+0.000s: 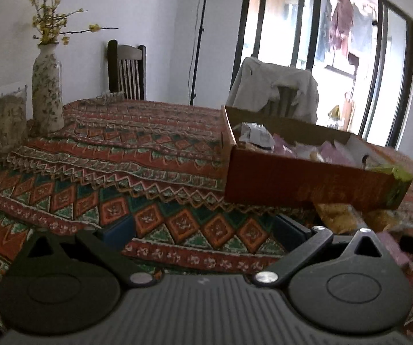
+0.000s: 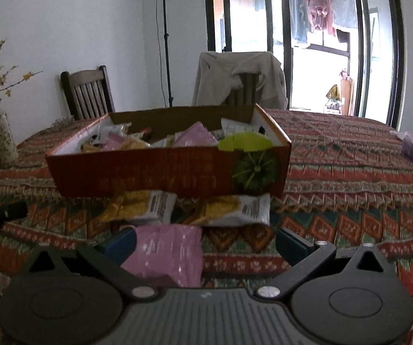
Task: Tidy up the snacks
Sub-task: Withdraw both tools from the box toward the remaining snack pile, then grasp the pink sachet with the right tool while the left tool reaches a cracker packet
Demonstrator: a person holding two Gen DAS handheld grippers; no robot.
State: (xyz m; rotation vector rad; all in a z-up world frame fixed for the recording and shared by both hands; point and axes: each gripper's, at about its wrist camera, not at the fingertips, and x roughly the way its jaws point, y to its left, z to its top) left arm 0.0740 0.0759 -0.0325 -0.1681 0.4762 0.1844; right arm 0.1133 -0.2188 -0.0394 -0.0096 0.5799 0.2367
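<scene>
Desk [image 2: 350,172] under a patterned cloth, carrying an orange cardboard box [image 2: 149,172] already part-filled with snack packets. Just in front of the box, two yellow-and-white packets [image 2: 140,204] flat on the cloth, touching or nearly touching its front wall. Nearer still, a pink packet [image 2: 169,253], lying between the fingers of the right tongs [image 2: 205,241], close against the left finger. Right tongs spread wide, gripping nothing yet. Left tongs [image 1: 203,230] also wide open and empty, over bare cloth, box [image 1: 307,184] off to the right.

Likely step: picking up the pink packet for the box. To do well: centre the packet between the fingers, close on its body rather than a slippery edge, squeeze gently to spare the contents, lift clear of the box wall before release.
</scene>
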